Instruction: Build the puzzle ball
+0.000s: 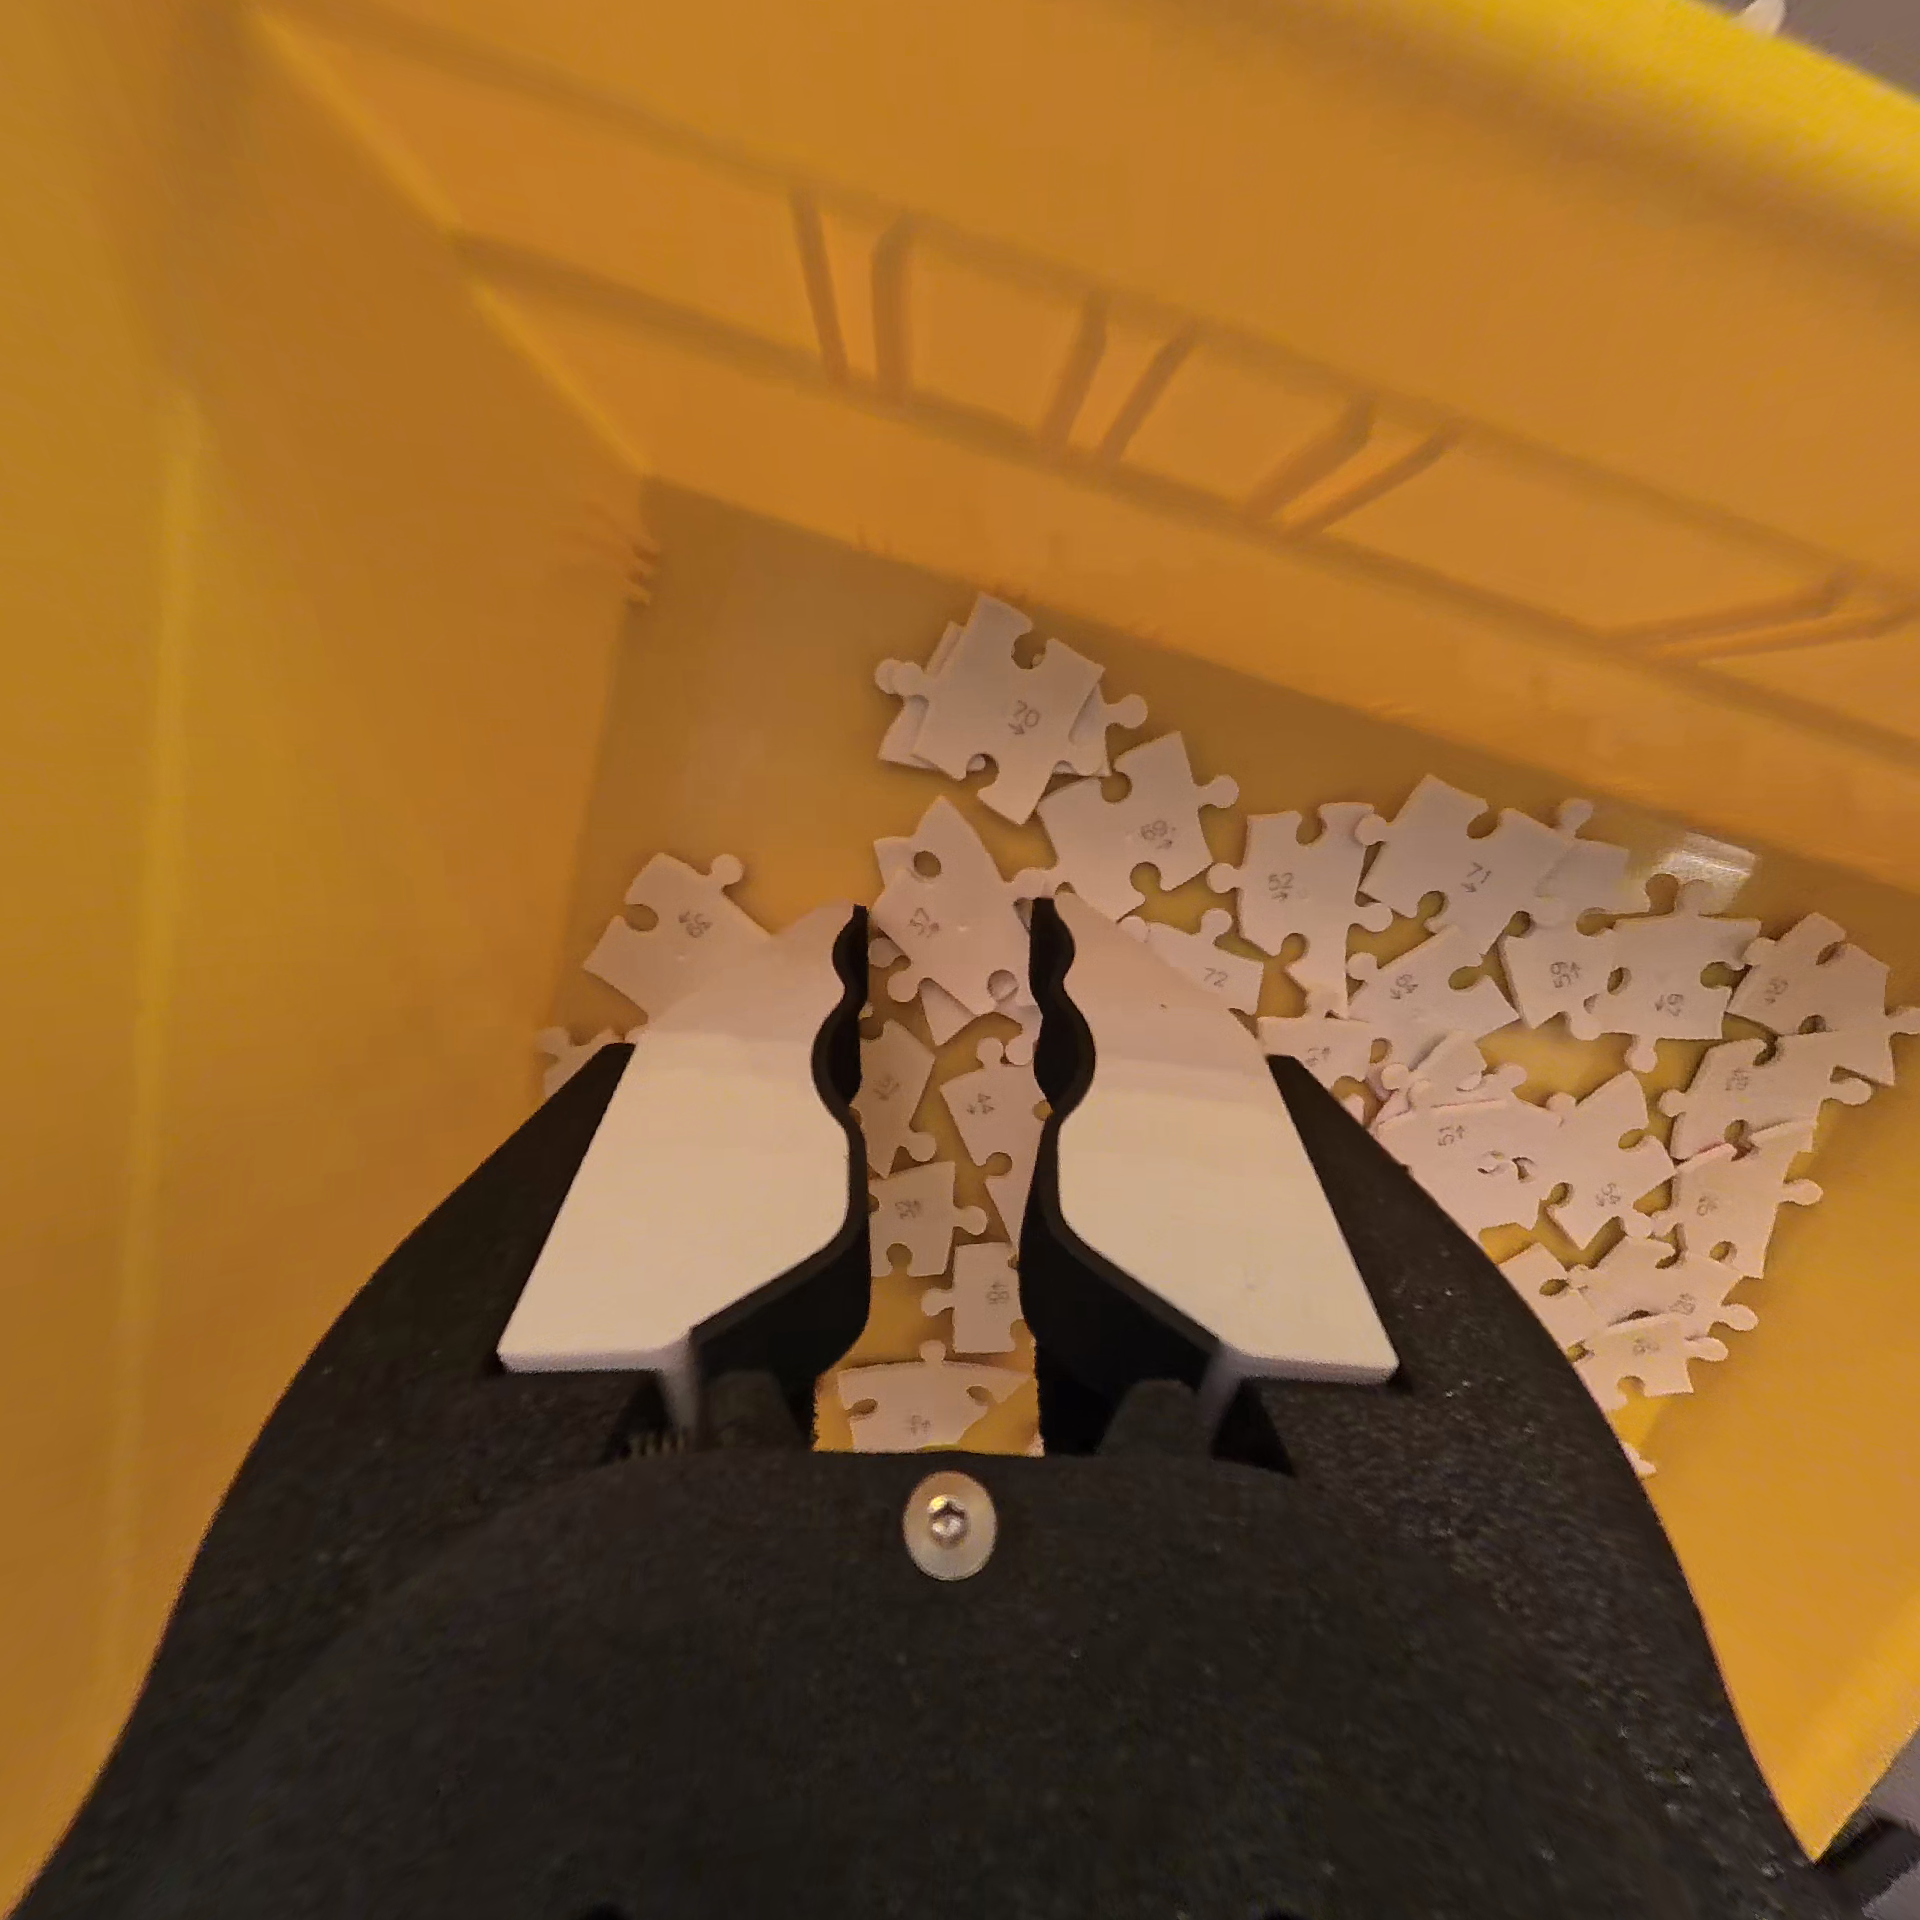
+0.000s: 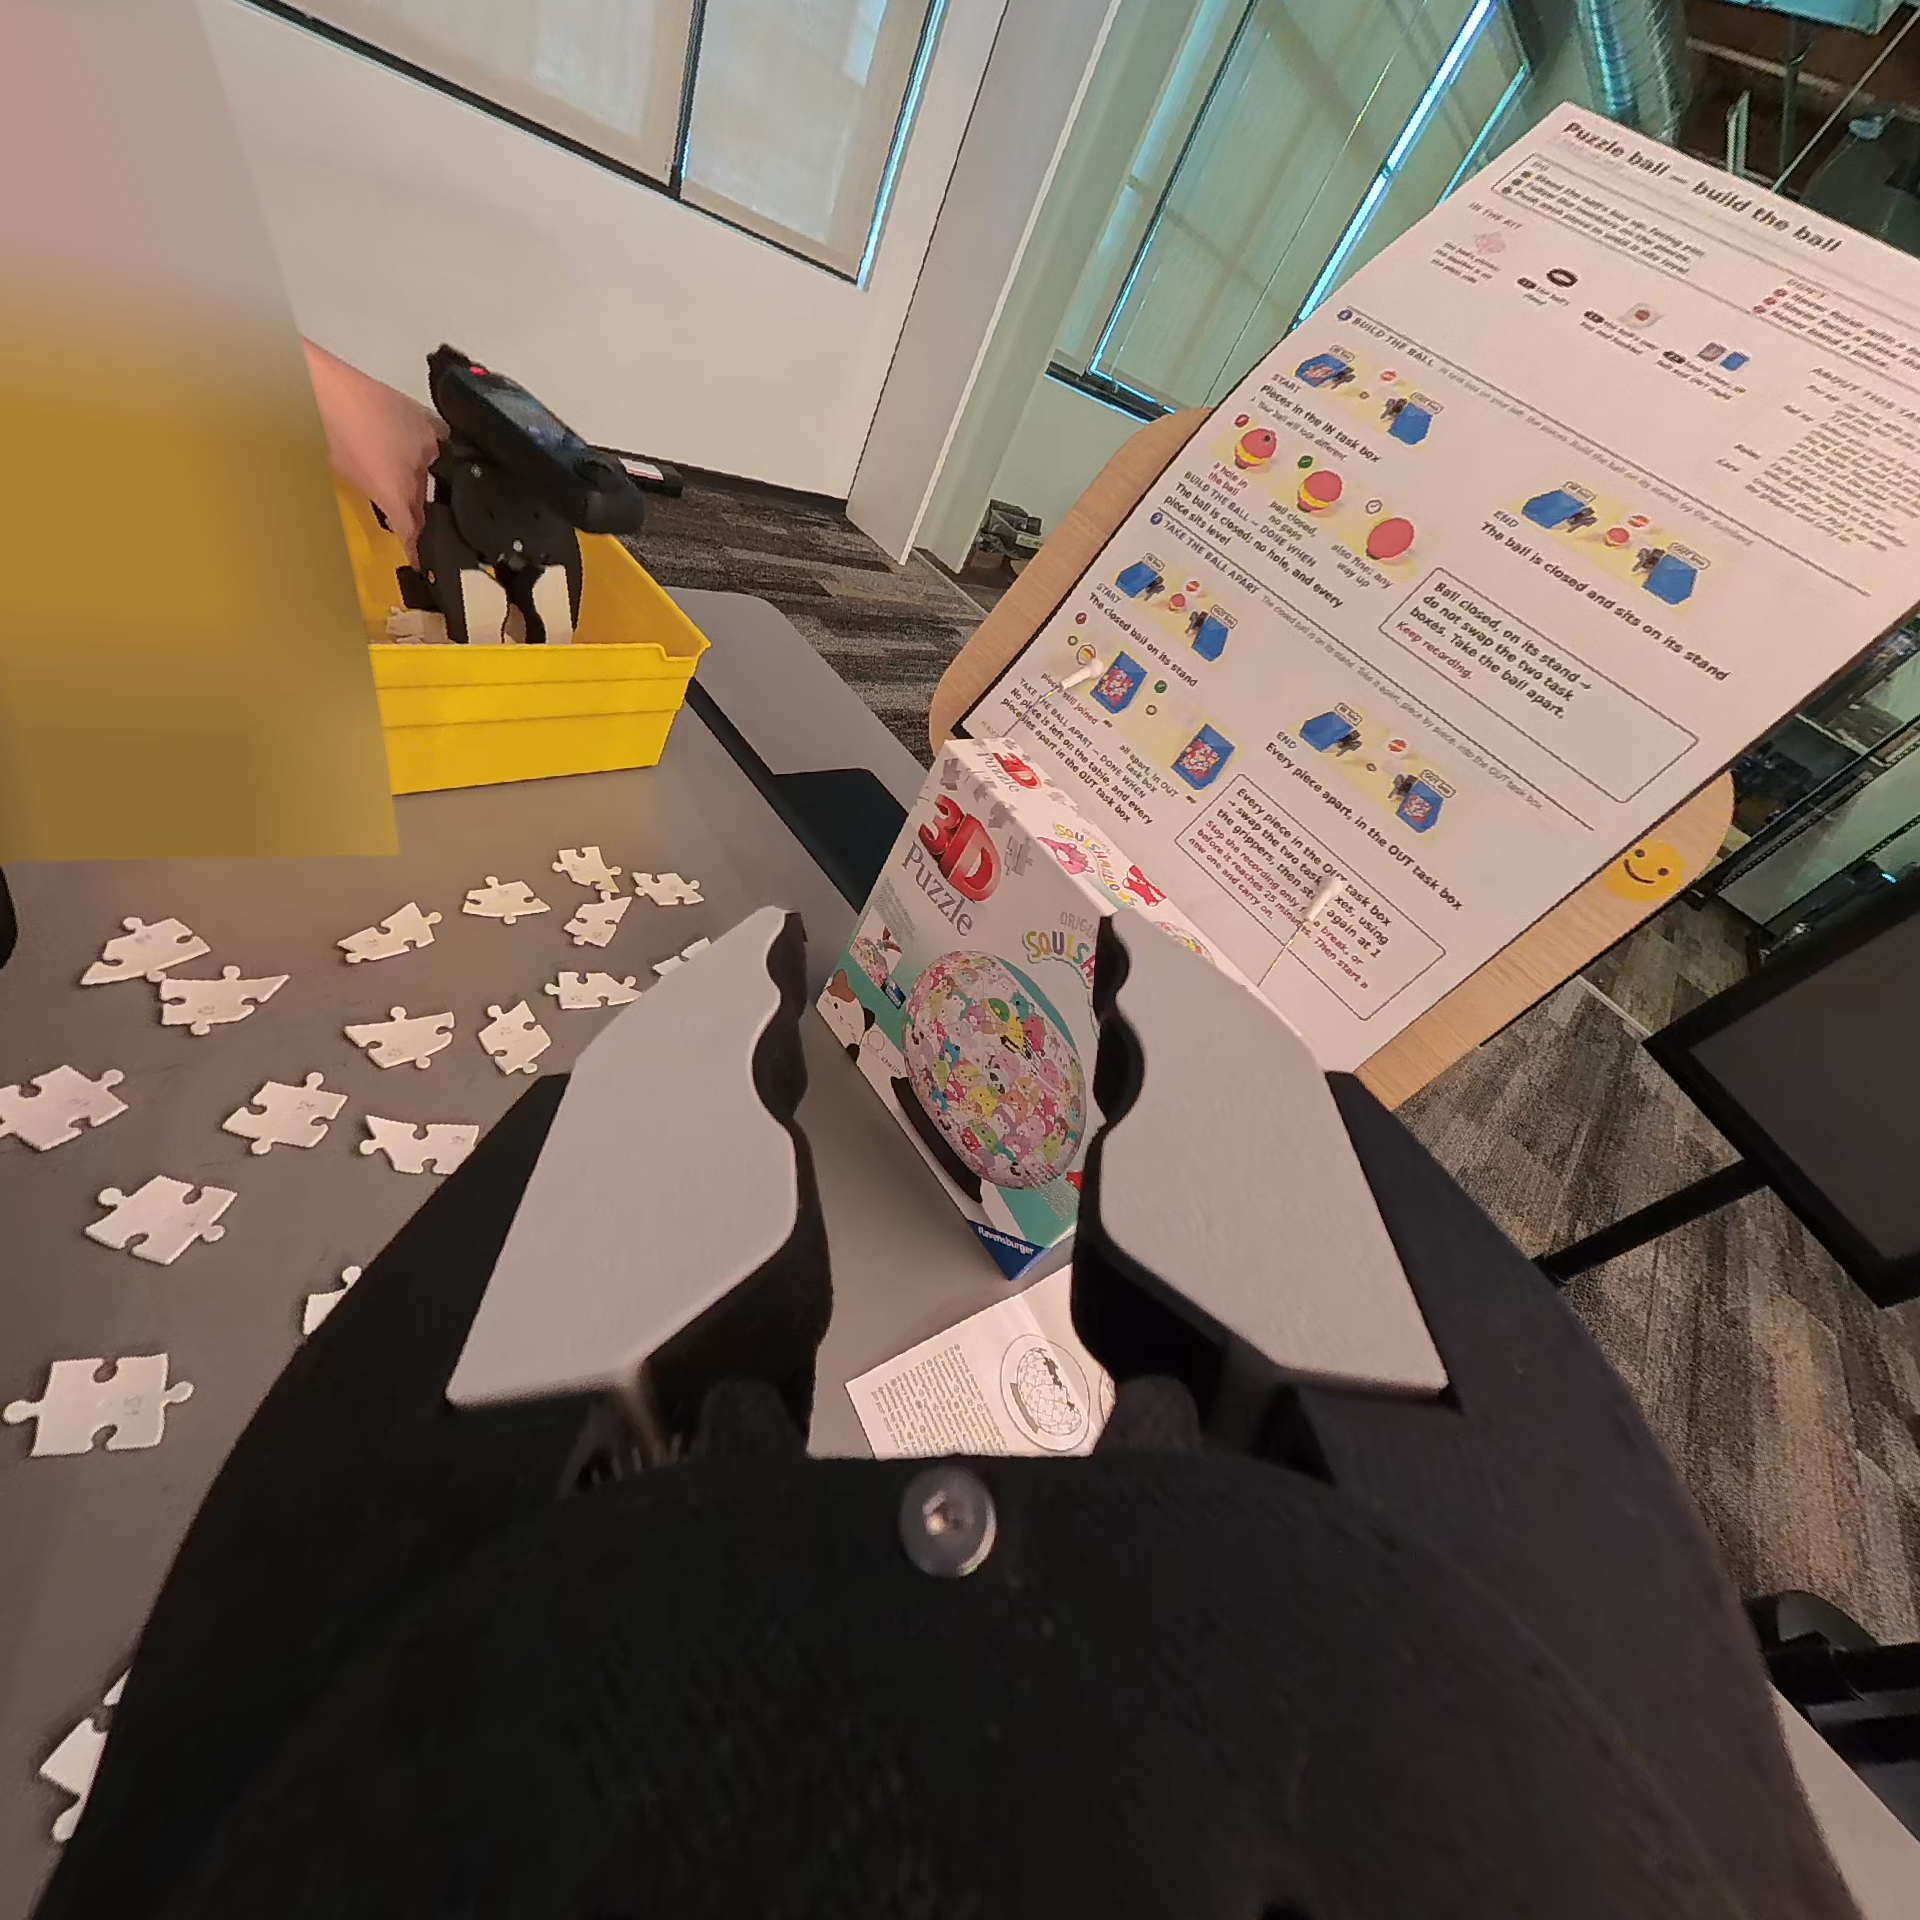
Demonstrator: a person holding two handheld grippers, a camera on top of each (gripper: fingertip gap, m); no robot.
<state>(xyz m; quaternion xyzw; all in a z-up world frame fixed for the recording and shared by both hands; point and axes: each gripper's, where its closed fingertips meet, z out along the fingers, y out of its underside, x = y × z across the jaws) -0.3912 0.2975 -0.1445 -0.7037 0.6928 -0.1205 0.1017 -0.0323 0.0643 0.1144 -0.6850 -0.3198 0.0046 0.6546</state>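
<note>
My left gripper (image 1: 945, 920) is open and empty inside a yellow bin (image 1: 312, 727), its fingertips just above a heap of white puzzle pieces (image 1: 1455, 1039) lying blank side up. One piece (image 1: 940, 925) lies right between the tips. In the right wrist view the same gripper (image 2: 499, 613) reaches down into the yellow bin (image 2: 540, 707), held by a hand. My right gripper (image 2: 951, 945) is open and empty, held above the grey table (image 2: 260, 1299). Several white pieces (image 2: 400, 1037) lie spread on the table to its left.
A puzzle box (image 2: 966, 997) stands past the right gripper, with a paper leaflet (image 2: 966, 1382) in front of it. A large instruction board (image 2: 1455, 582) leans on a wooden chair at the right. A dark monitor (image 2: 1829, 1091) is at the far right. My right fingertips sit around 50 cm from my left ones.
</note>
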